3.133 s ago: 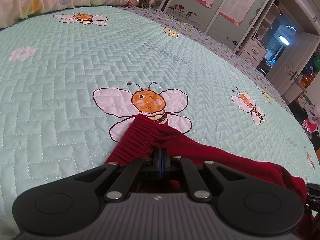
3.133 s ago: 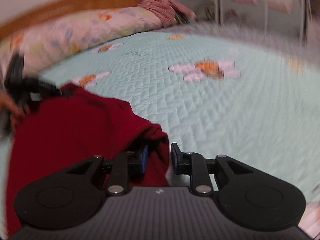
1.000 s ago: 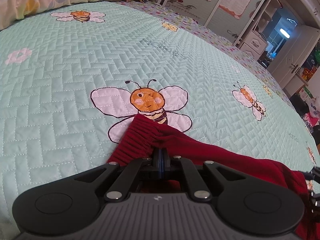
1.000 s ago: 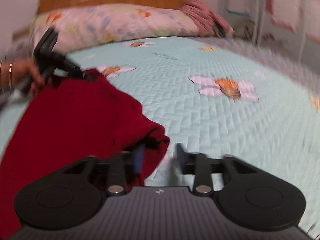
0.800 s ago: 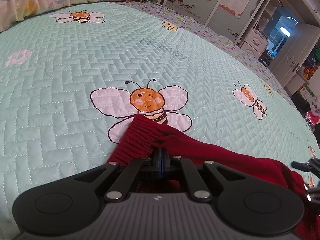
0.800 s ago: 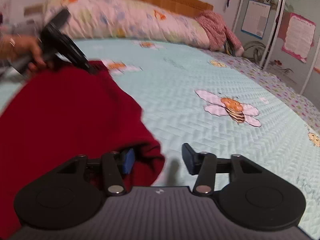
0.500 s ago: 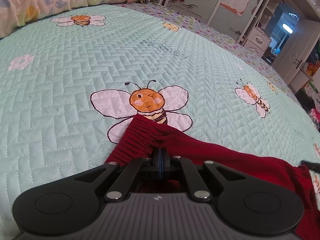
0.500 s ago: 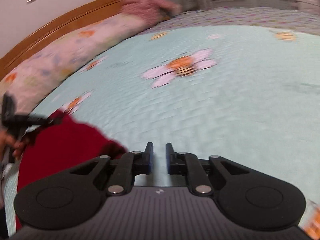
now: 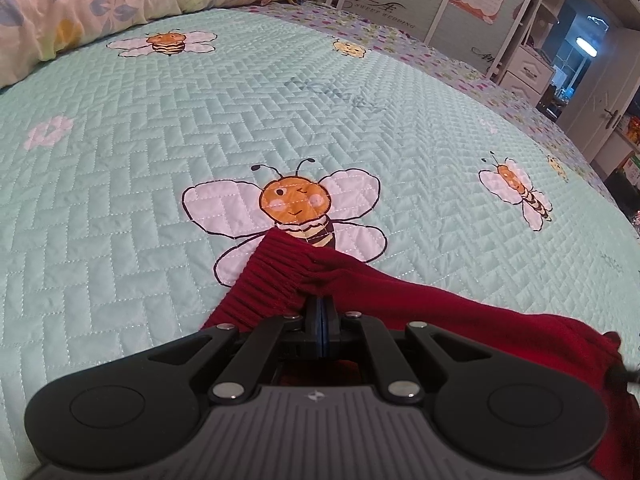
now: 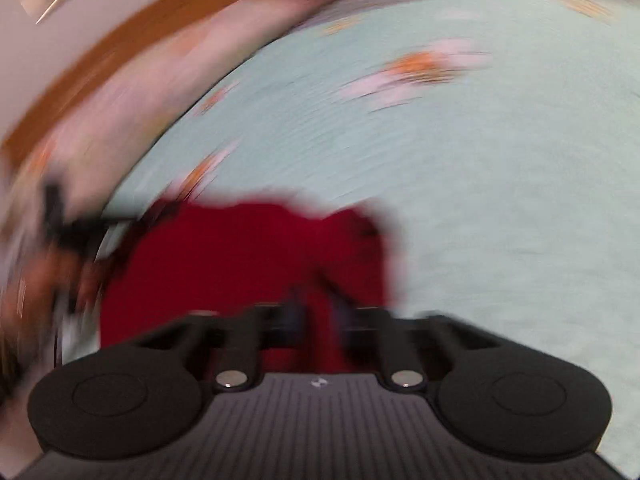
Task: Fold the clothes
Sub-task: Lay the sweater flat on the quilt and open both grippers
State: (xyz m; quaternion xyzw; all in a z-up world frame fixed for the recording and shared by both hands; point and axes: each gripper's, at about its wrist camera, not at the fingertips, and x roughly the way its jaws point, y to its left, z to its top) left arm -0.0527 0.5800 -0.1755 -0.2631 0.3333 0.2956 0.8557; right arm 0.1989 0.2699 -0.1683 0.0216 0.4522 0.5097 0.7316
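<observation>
In the left wrist view, the left gripper (image 9: 321, 322) is clenching the ribbed hem of the red garment (image 9: 420, 304), low in the frame, lying on the quilt (image 9: 160, 128). The right wrist view is blurring; the right gripper (image 10: 318, 306) is closed, red cloth (image 10: 240, 264) filling lower centre; whether it is pinching cloth I cannot tell.

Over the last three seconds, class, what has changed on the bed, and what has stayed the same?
The right gripper rolled and its fingers closed from wide open; red cloth lies between them, but blur hides any grip. The left gripper stayed shut on the red garment, resting on the bee quilt.
</observation>
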